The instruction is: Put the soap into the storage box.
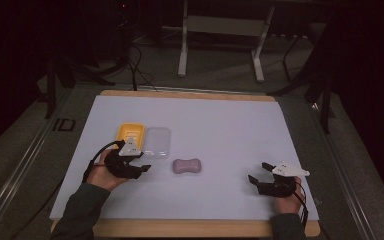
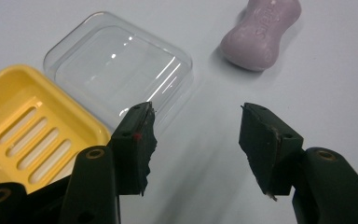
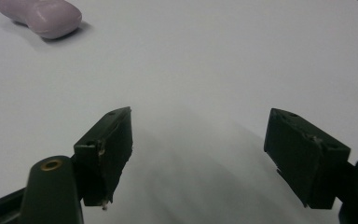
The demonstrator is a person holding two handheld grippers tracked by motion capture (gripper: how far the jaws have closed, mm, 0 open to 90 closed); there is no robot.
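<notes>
A lilac bar of soap (image 1: 187, 166) (image 2: 262, 35) (image 3: 41, 17) lies on the white sheet near the table's middle. Left of it rest a yellow slotted soap dish (image 1: 130, 133) (image 2: 25, 133) and a clear plastic lid (image 1: 158, 141) (image 2: 119, 71), side by side. My left gripper (image 1: 142, 161) (image 2: 196, 140) hovers open just in front of the dish and lid, with nothing between its jaws. My right gripper (image 1: 260, 172) (image 3: 198, 156) stands open over bare sheet at the front right, well apart from the soap.
The white sheet (image 1: 220, 125) covers a wooden table (image 1: 190, 228). Beyond the far edge stand a table's white legs (image 1: 182, 45) and loose cables (image 1: 137, 65) on a dark floor.
</notes>
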